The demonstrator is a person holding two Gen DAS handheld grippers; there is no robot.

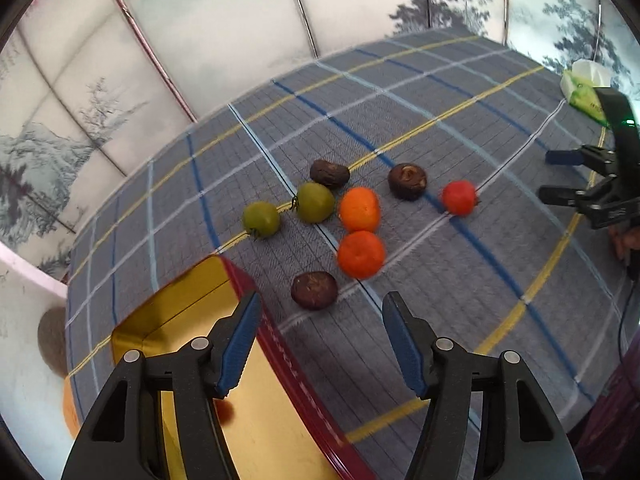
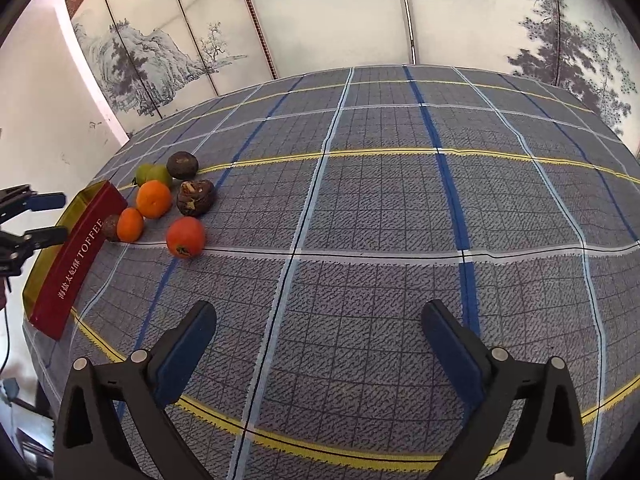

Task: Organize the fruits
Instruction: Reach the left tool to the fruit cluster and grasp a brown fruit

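Both hand-held grippers empty, fruits [image 1: 359, 209] loose beside tin [image 2: 76, 258].

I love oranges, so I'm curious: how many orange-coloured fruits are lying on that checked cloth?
2. One orange lies mid-cluster beside a green fruit; the other orange sits just in front, nearer the tin. None seems hidden.

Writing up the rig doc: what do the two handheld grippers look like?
Both match: the left gripper and the right gripper have black angular plastic linkages with triangular cut-outs and silver pivot pins. Each finger carries a blue pad; the left gripper's pads show ribbed edges. Seen from the left wrist, the right gripper has a small green light and a black cable nearby.
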